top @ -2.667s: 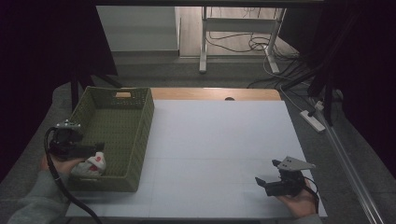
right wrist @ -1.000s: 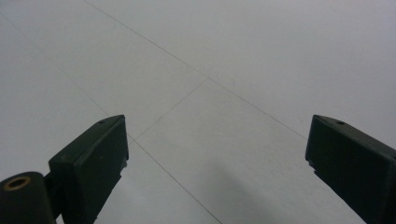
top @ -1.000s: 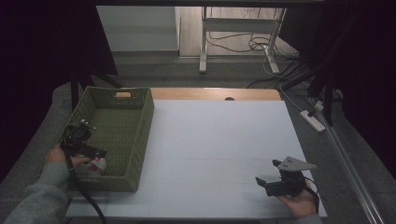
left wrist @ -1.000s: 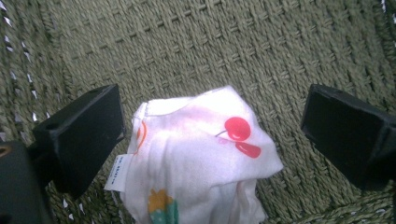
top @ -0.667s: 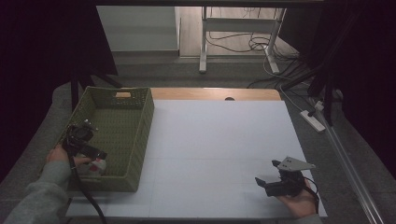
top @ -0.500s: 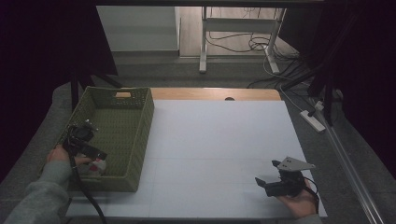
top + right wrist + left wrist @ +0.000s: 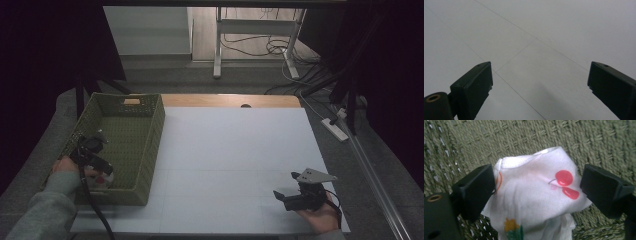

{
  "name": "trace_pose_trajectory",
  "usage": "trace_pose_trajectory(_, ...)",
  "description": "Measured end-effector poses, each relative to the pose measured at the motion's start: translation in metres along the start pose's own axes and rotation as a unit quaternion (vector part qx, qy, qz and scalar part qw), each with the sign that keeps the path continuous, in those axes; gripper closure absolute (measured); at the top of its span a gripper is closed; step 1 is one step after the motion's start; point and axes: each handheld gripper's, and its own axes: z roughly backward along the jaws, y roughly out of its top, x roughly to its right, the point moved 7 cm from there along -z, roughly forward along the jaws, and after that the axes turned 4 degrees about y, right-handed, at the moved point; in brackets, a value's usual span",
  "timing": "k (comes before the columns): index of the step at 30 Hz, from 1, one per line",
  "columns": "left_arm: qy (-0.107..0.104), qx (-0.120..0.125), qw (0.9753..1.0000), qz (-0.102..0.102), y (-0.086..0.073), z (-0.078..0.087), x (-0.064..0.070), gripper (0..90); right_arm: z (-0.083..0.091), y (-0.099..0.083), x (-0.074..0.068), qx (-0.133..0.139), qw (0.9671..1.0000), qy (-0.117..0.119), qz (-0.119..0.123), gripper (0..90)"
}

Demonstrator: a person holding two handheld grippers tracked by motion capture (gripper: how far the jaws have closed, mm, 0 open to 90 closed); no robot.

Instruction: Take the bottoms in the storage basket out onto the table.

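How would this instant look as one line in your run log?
left claw: open, astride cherry-print cloth | cloth: inside green woven basket | right claw: open, over white table

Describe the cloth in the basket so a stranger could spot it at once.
Find the green woven basket at the table's left. In its near corner, between the open jaws of the left gripper, lies a small white cloth. Red cherries and a yellow-and-green print mark it out against the plain green weave.
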Motion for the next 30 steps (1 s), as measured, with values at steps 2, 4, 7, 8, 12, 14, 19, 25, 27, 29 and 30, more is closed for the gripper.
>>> trace_pose_trajectory(2,0.001,-0.003,1.0000,0.003,-0.0002,-0.0007,-0.0009,18.7,0.0002,-0.0001,0.0002,0.000,1.0000,-0.001,0.000,6.3)
trace_pose_trajectory(4,0.001,-0.008,1.0000,0.005,-0.0005,-0.0014,-0.0015,22.9,0.0003,0.0002,0.0003,0.001,1.0000,-0.001,-0.002,6.3)
trace_pose_trajectory(7,0.003,-0.018,0.9998,0.005,-0.0010,-0.0035,-0.0015,30.3,0.0001,-0.0002,0.0004,-0.001,1.0000,-0.001,-0.001,6.3)
trace_pose_trajectory(8,0.005,-0.024,0.9997,0.006,-0.0014,-0.0042,-0.0021,32.7,0.0001,-0.0002,0.0001,0.000,1.0000,-0.001,0.001,6.4)
trace_pose_trajectory(12,0.000,-0.034,0.9994,0.009,-0.0019,-0.0063,-0.0027,39.6,0.0009,-0.0003,0.0003,0.001,1.0000,-0.002,0.000,6.5)
trace_pose_trajectory(14,-0.001,-0.038,0.9992,0.010,-0.0021,-0.0069,-0.0028,44.8,0.0011,-0.0005,0.0006,0.001,1.0000,-0.002,0.000,6.5)
trace_pose_trajectory(19,0.004,-0.050,0.9987,0.007,-0.0027,-0.0090,-0.0023,58.9,0.0014,-0.0005,0.0005,0.000,1.0000,-0.004,0.001,6.6)
trace_pose_trajectory(25,0.001,-0.053,0.9986,0.005,-0.0030,-0.0092,-0.0024,66.8,0.0014,-0.0009,0.0009,0.000,1.0000,-0.005,0.000,6.8)
trace_pose_trajectory(27,0.001,-0.053,0.9986,0.005,-0.0030,-0.0092,-0.0024,68.8,0.0015,-0.0010,0.0011,0.000,1.0000,-0.006,0.000,6.9)
trace_pose_trajectory(29,0.000,-0.049,0.9988,0.007,-0.0028,-0.0086,-0.0021,70.5,0.0015,-0.0012,0.0013,-0.001,1.0000,-0.007,-0.001,6.9)
trace_pose_trajectory(30,0.000,-0.049,0.9988,0.007,-0.0028,-0.0086,-0.0021,70.9,0.0014,-0.0012,0.0013,-0.001,1.0000,-0.007,0.000,6.9)
